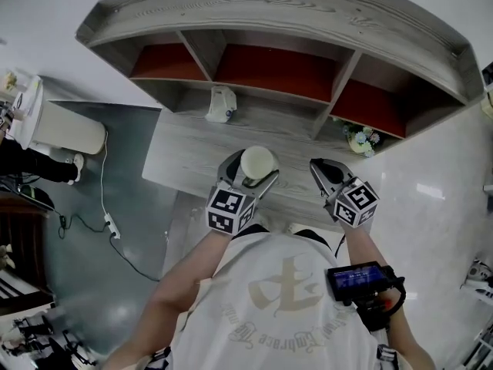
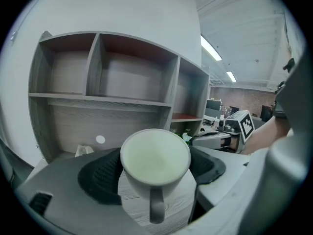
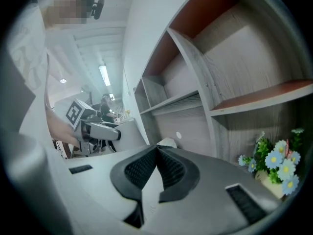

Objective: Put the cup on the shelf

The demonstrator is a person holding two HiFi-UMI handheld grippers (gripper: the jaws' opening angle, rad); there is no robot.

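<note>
A white cup is held upright between the jaws of my left gripper, its handle pointing back at the camera, above the grey wooden desk. The grey shelf unit with red-backed compartments stands ahead at the desk's far side. My right gripper hovers to the right of the cup, its dark pads touching with nothing between them.
A small white object lies in the desk's back recess under the shelf. A pot of blue and white flowers stands at the right. The desk's left edge drops to a grey floor with a cable.
</note>
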